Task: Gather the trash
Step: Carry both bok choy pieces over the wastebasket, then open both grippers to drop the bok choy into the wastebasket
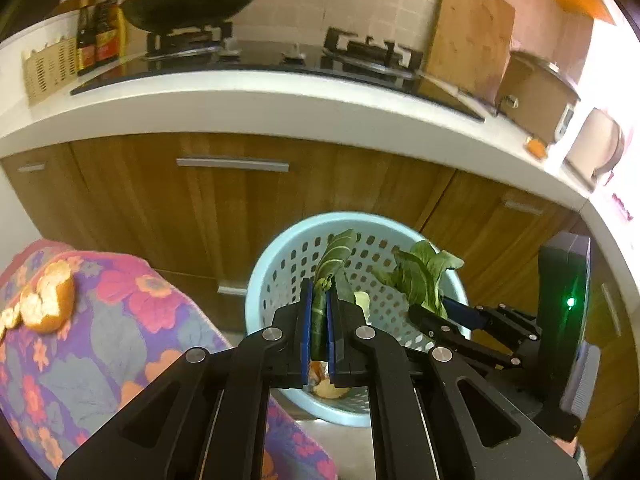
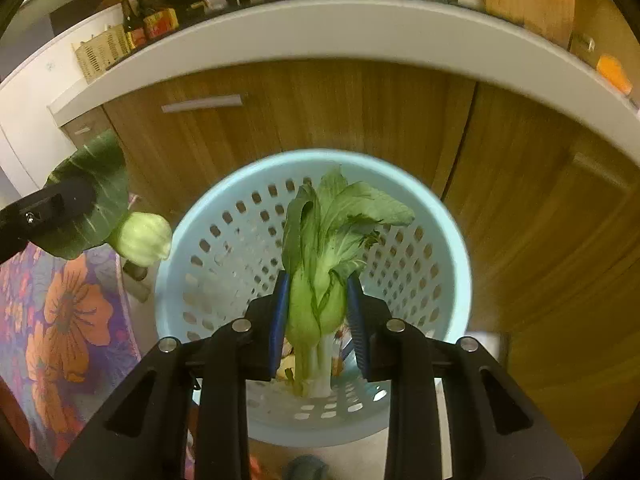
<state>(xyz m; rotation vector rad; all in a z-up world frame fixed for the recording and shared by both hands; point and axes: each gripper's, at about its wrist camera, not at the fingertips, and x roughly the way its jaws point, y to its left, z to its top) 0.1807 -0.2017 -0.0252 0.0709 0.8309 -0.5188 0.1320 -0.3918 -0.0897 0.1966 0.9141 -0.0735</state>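
Note:
My left gripper (image 1: 319, 296) is shut on a dark green bok choy leaf (image 1: 336, 252) and holds it over the near rim of a light blue perforated basket (image 1: 280, 264). In the right wrist view that bok choy (image 2: 96, 196) hangs left of the basket with its pale stem end (image 2: 144, 238) free. My right gripper (image 2: 318, 280) is shut on the stem of a second bok choy (image 2: 320, 292), upright above the basket's (image 2: 452, 260) opening. Peel scraps (image 2: 288, 364) lie on the basket floor. The left wrist view shows the right gripper (image 1: 442, 310) beside mine.
Wooden cabinet doors (image 1: 240, 208) and a white counter edge (image 1: 280, 108) stand behind the basket. A stove with a wok (image 1: 188, 4), bottles (image 1: 100, 36) and a cutting board (image 1: 468, 36) sit on top. Orange peel (image 1: 44, 304) lies on a floral cloth (image 1: 120, 340) at left.

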